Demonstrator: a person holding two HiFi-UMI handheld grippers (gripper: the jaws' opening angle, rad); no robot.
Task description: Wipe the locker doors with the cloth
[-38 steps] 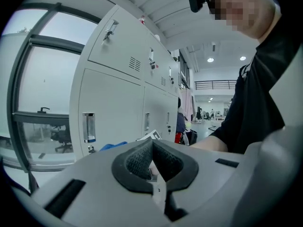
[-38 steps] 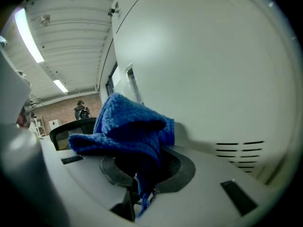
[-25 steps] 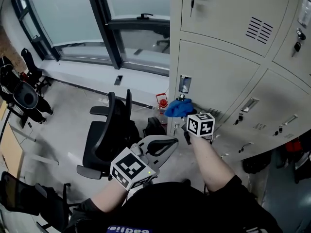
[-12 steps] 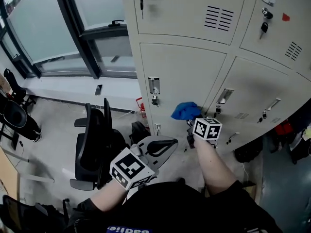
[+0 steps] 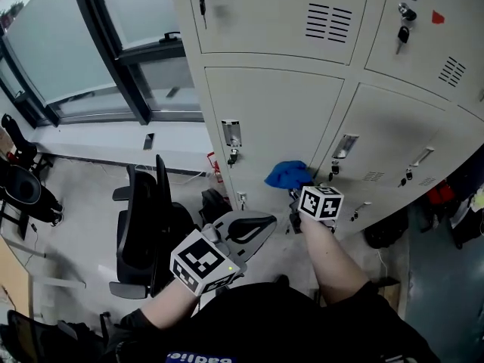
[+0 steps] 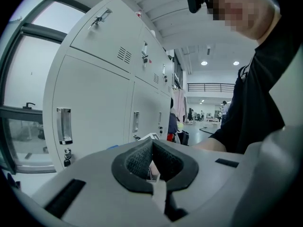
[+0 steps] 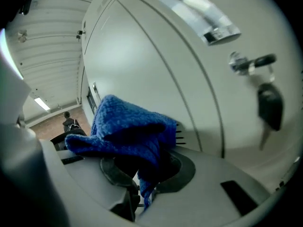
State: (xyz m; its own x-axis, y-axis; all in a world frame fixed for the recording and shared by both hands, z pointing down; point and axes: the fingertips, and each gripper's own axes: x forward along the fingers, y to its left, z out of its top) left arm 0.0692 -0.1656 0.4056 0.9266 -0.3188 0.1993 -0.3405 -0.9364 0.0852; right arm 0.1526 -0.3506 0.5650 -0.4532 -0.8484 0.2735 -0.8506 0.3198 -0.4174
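Right tongs (image 7: pixel 142 193) grip the crumpled blue cloth (image 7: pixel 128 131), just before the grey metal locker door (image 5: pixel 272 119). Left tongs (image 6: pixel 154 167): closed, empty, farther back.

The blue cloth (image 7: pixel 128 126) looked nubbly, a rough terry weave. The locker doors (image 5: pixel 280 119) showed smooth, matt painted metal, with one recessed handle (image 6: pixel 64 125) gleaming like polished steel.

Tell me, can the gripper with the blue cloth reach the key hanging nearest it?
Probably yes: the right gripper, shut on the cloth, is close to that locker door, and nothing stands between it and the key.
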